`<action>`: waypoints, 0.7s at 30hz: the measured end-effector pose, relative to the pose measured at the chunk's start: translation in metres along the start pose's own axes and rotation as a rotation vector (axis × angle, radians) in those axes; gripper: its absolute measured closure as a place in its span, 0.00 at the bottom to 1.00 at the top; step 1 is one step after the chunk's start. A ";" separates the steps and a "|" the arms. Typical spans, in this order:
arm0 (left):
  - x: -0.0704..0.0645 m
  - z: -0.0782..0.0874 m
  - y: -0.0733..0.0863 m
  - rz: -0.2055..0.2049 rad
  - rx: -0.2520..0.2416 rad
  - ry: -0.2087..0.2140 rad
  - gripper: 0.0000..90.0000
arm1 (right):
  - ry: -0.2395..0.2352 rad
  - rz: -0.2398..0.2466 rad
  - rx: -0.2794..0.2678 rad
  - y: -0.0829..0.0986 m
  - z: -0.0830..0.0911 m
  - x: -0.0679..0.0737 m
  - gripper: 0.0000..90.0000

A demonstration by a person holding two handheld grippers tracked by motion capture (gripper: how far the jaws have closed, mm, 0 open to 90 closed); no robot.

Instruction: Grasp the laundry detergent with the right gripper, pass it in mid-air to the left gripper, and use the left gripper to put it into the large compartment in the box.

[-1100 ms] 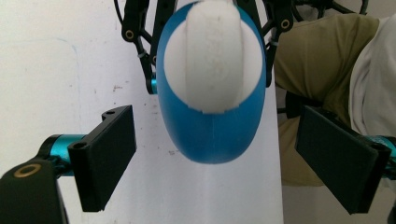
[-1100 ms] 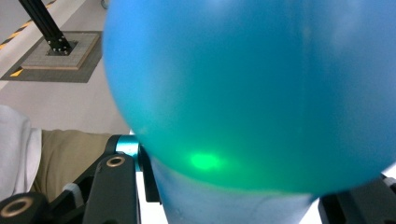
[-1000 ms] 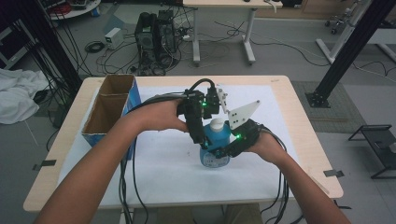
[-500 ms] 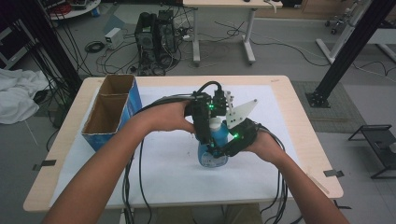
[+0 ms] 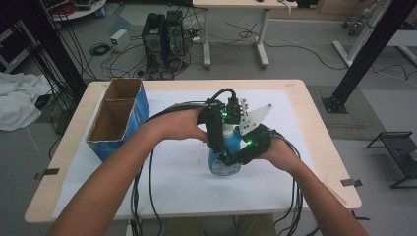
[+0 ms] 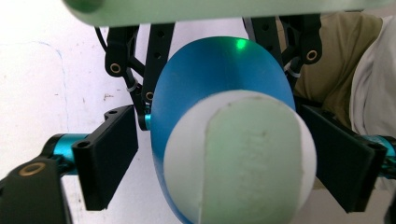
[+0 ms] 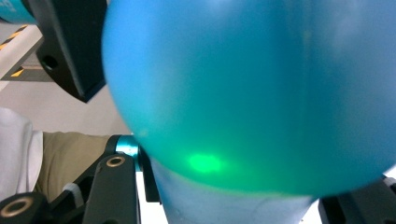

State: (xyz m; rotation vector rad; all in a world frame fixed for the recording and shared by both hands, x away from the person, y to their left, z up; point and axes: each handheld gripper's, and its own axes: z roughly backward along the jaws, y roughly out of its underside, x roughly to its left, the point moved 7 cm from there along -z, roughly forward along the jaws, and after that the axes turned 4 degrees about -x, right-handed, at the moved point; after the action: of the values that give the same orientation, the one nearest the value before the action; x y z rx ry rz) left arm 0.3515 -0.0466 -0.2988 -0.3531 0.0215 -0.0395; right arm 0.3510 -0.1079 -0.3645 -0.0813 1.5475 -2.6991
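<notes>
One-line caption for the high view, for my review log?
Both tongs, left and right, meet at an upright blue spray bottle on the white-covered table.

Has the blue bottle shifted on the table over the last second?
No. The blue bottle stands in the same spot relative to the cardboard box.

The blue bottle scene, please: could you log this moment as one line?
object: blue bottle upright on table | left gripper: jaws around white cap | right gripper: at bottle body | box: far left
</notes>
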 end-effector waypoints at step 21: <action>-0.001 0.001 -0.001 -0.009 -0.012 -0.009 0.28 | 0.003 0.008 -0.008 -0.001 -0.002 0.000 0.49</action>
State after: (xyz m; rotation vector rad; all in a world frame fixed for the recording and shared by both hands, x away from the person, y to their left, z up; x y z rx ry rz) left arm 0.3510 -0.0469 -0.2978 -0.3651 0.0111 -0.0468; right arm 0.3510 -0.1060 -0.3644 -0.0714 1.5557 -2.6887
